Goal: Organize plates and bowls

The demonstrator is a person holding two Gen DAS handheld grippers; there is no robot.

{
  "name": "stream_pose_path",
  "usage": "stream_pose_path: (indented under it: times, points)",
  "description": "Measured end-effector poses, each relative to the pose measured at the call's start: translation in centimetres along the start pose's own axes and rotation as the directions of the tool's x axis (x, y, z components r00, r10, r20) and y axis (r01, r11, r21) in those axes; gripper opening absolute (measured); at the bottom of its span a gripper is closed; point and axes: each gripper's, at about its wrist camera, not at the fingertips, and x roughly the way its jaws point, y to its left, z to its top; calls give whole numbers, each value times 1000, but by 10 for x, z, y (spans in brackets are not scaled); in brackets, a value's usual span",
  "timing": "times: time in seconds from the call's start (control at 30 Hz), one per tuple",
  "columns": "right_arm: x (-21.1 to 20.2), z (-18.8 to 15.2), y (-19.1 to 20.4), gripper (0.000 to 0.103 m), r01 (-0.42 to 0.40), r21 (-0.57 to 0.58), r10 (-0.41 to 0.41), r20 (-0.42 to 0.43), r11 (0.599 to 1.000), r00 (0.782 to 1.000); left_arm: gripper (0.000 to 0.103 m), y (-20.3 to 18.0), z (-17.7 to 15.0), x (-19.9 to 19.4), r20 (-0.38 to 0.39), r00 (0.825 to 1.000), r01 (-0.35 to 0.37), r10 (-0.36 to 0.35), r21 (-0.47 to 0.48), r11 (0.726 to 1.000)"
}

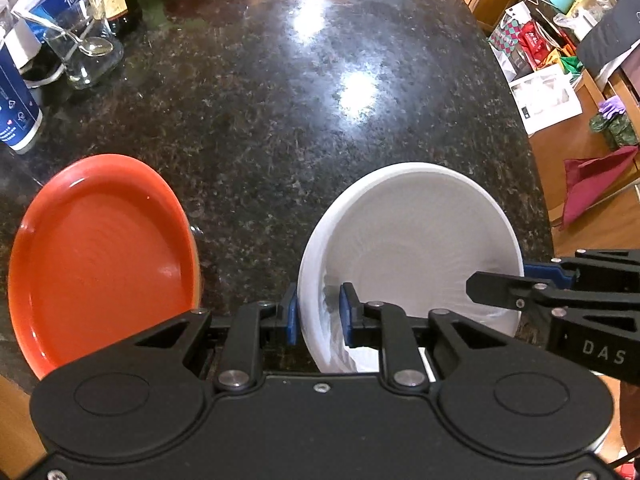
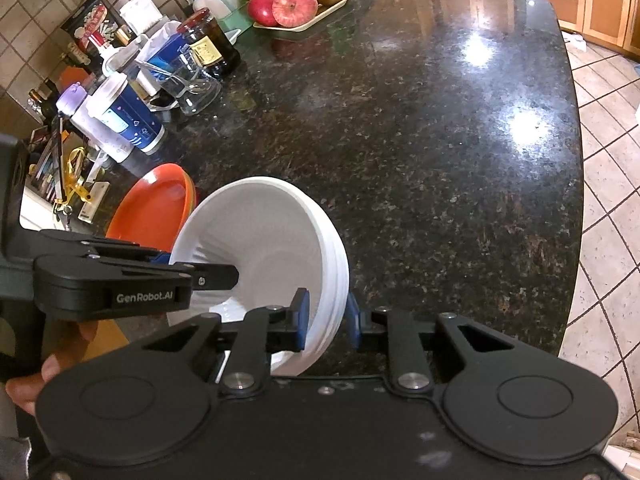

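A stack of white bowls [image 1: 412, 240] sits near the front edge of the dark granite counter [image 1: 280, 100]; it also shows in the right wrist view [image 2: 276, 240]. My left gripper [image 1: 319, 312] straddles its left rim, blue pads on either side with small gaps. My right gripper [image 2: 326, 322] straddles its right rim the same way. The right gripper also shows from the side in the left wrist view [image 1: 520, 288]. An orange plate [image 1: 104, 256] lies left of the bowls, also seen in the right wrist view [image 2: 152, 208].
At the counter's left are a glass cup with a spoon [image 1: 86, 50], a blue-and-white tub [image 1: 16, 108], a dark jar [image 2: 210, 42] and a tissue pack [image 1: 60, 0]. A tray of fruit [image 2: 298, 8] stands at the back. The counter's right edge drops to a tiled floor [image 2: 608, 140].
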Motion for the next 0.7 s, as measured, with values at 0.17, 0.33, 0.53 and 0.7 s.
stream_pose_path:
  times: [0.17, 0.33, 0.53, 0.7]
  points:
    - [-1, 3, 5, 23, 4, -12, -4, 6, 1000, 1000, 27, 0, -1, -7, 21, 1000, -12, 12, 11, 1000]
    - [3, 5, 14, 23, 19, -2, -19, 3, 1000, 1000, 27, 8, -1, -10, 28, 1000, -4, 4, 15, 1000]
    - [4, 7, 39, 23, 12, -11, -12, 11, 1000, 1000, 27, 33, -6, -26, 41, 999, 8, -9, 25, 1000]
    - [12, 14, 77, 23, 2, -39, -2, 15, 999, 1000, 27, 63, -9, -42, 65, 998, 0, -1, 20, 1000]
